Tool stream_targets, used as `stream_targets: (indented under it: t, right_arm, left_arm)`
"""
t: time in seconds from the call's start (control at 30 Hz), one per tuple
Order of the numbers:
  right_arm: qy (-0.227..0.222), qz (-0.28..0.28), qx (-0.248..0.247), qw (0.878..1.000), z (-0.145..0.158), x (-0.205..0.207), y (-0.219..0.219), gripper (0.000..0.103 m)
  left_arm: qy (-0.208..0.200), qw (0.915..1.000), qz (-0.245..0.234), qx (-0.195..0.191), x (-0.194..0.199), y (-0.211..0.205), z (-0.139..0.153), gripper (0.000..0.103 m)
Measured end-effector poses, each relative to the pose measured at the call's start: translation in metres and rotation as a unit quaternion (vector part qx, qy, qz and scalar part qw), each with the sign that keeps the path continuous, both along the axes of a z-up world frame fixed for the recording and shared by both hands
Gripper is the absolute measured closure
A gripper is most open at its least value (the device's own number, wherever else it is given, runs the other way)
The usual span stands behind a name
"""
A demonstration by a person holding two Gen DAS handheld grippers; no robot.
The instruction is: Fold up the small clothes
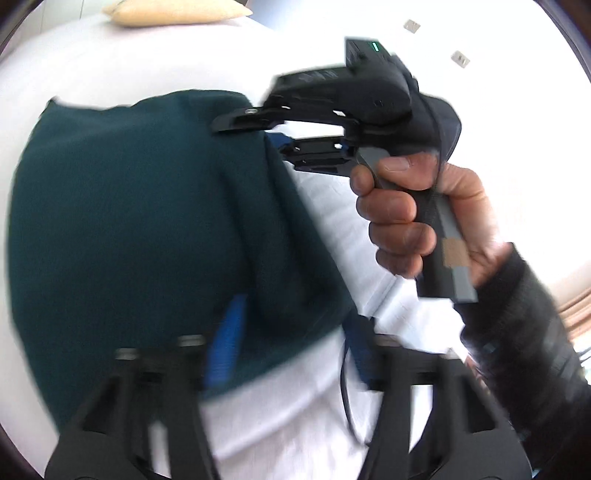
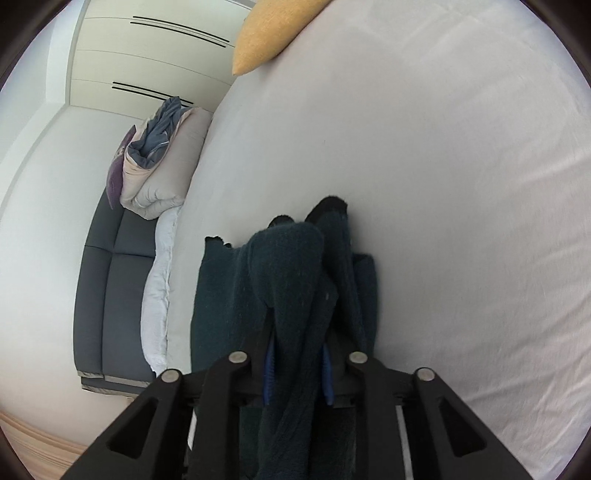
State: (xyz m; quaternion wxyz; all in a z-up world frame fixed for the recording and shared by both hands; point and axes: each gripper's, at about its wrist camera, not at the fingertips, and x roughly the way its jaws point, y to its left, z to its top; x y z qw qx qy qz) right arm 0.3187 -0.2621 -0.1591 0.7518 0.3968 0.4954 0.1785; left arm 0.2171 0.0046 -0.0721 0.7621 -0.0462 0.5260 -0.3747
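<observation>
Largest is the bed (image 2: 443, 184), whose white sheet fills both views.

On it lies the dark teal garment (image 1: 129, 221). Most of it is spread flat near the bed's left edge as my right wrist view shows it. One thick fold is lifted off the sheet.

Beside the bed, in the right wrist view, stands a grey upholstered seat (image 2: 107, 295). A folded pale duvet (image 2: 162, 173) is piled at its far end, with a bluish cloth tucked in on top. Behind these runs a cream wardrobe front (image 2: 147, 55).

A yellow cushion (image 2: 266, 33) rests at the far edge of the bed, well apart from the garment.

My right hand (image 1: 413, 221), in a black sleeve (image 1: 535, 350), grips the handle of my right claw (image 1: 255, 138). From the left wrist view, its tips meet the garment's far right edge. From its own camera, the lifted fold fills the space between the two blue pads and drapes back over the claw towards the lens. I therefore read this claw as clamped on the garment.

My left claw (image 1: 291, 343) is blurred. Its blue pads stand apart, with the garment's near corner between them. The left pad lies against the cloth, and the right pad is over white sheet. Nothing is pinched.
</observation>
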Motion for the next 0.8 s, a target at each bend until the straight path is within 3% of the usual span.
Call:
stream_targets:
  t: [0.13, 0.23, 0.37, 0.5, 0.57, 0.63, 0.67, 0.73, 0.8]
  right_arm:
    - [-0.010, -0.006, 0.021, 1.000, 0.010, -0.036, 0.009, 0.051]
    - [-0.012, 0.000, 0.014, 1.000, 0.016, -0.068, 0.022, 0.051]
    - [-0.005, -0.005, -0.036, 0.999, 0.022, -0.109, 0.037, 0.051]
    - [-0.002, -0.018, -0.082, 0.996, 0.024, -0.137, 0.051, 0.051]
    - [-0.007, -0.012, -0.113, 0.993, 0.027, -0.144, 0.061, 0.054]
    - [-0.008, -0.003, -0.134, 0.991, 0.026, -0.147, 0.069, 0.084]
    - [-0.005, -0.009, -0.134, 0.991, 0.024, -0.148, 0.067, 0.088]
    - [-0.001, -0.031, -0.090, 0.995, 0.017, -0.153, 0.054, 0.093]
    - [0.008, -0.055, -0.039, 0.998, 0.005, -0.160, 0.038, 0.094]
  left_arm:
    - [0.008, 0.9981, 0.025, -0.055, -0.006, 0.073, 0.017, 0.040]
    - [-0.016, 0.9976, 0.048, -0.047, 0.008, 0.110, 0.018, 0.039]
    - [-0.007, 0.9959, 0.085, -0.032, 0.032, 0.154, 0.005, 0.039]
    - [0.000, 0.9965, 0.081, -0.021, 0.041, 0.168, -0.004, 0.039]
    - [-0.007, 0.9967, 0.080, -0.013, 0.033, 0.166, -0.004, 0.039]
    - [-0.006, 0.9965, 0.082, -0.014, 0.034, 0.153, -0.017, 0.039]
    - [-0.004, 0.9963, 0.084, -0.016, 0.030, 0.147, -0.016, 0.039]
    - [0.003, 0.9960, 0.086, -0.021, 0.023, 0.141, -0.024, 0.039]
    - [0.006, 0.9961, 0.085, -0.020, 0.024, 0.102, -0.030, 0.039]
